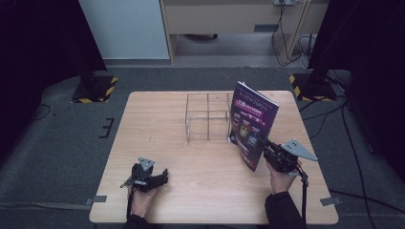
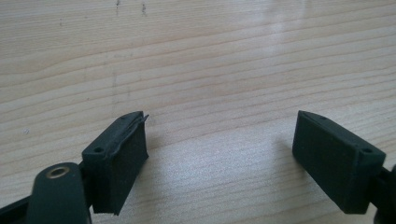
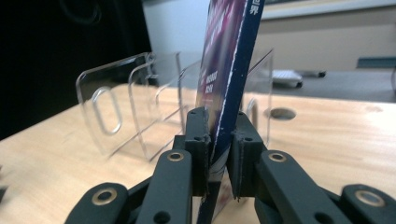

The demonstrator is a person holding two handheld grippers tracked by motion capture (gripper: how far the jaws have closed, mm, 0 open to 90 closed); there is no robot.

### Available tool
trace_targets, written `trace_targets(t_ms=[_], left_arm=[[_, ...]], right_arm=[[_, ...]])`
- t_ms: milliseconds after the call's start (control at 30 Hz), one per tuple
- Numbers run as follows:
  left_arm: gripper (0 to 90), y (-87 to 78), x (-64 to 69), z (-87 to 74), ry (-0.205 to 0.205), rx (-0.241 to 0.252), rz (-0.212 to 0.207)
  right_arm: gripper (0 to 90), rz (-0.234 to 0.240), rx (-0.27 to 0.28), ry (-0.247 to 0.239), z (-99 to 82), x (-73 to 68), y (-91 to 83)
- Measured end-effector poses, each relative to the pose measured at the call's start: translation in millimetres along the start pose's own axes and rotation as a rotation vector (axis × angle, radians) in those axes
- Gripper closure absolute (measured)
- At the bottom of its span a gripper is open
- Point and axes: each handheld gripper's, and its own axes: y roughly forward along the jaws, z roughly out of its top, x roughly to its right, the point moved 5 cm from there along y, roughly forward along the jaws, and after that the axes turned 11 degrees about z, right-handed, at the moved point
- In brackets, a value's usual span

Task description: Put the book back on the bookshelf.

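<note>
Indoors, wooden table (image 1: 191,191), grey carpet (image 1: 57,143), right gripper (image 1: 267,149) clamping magazine (image 1: 250,124), left gripper (image 1: 160,179) released

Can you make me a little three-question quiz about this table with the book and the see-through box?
1. True or false: the right gripper is shut on the magazine.
2. What is the left gripper doing? A) lifting the magazine B) open above bare table C) squeezing the clear rack
3. Fill in: the magazine stands upright just to the ___ of the clear rack in the high view.

Key: 1 true; 2 B; 3 right.
</note>
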Motion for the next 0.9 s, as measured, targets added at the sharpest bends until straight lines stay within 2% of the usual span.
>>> trace_targets(t_ms=[133, 200, 267, 400, 533, 667, 733, 900], left_arm=[[16.8, -0.1, 0.0, 0.0, 0.001, -0.001, 0.0], [16.8, 0.0, 0.0, 0.0, 0.001, -0.001, 0.0], [16.8, 0.0, 0.0, 0.0, 0.001, -0.001, 0.0], [16.8, -0.1, 0.0, 0.0, 0.001, -0.001, 0.0], [16.8, 0.0, 0.0, -0.1, 0.001, -0.001, 0.0], [16.8, 0.0, 0.0, 0.0, 0.001, -0.001, 0.001], [16.8, 0.0, 0.0, 0.0, 0.0, -0.001, 0.001], [16.8, 0.0, 0.0, 0.0, 0.001, -0.001, 0.001]], right_arm=[[81.3, 0.032, -0.046, 0.004, -7.9, -6.6, -5.9], [81.9, 0.029, -0.066, 0.0, -10.3, -8.9, -8.6], [82.2, 0.032, -0.063, 0.035, -11.1, -9.6, -11.7], [82.3, 0.019, -0.109, -0.007, -16.9, -15.8, -18.9], [81.3, 0.01, -0.111, 0.001, -18.9, -15.8, -23.0], [77.4, 0.034, -0.117, 0.006, -20.1, -18.0, -23.9], [72.7, 0.046, -0.104, 0.002, -16.2, -19.3, -23.2], [69.5, 0.042, -0.094, -0.024, 0.3, -23.1, -15.4]])
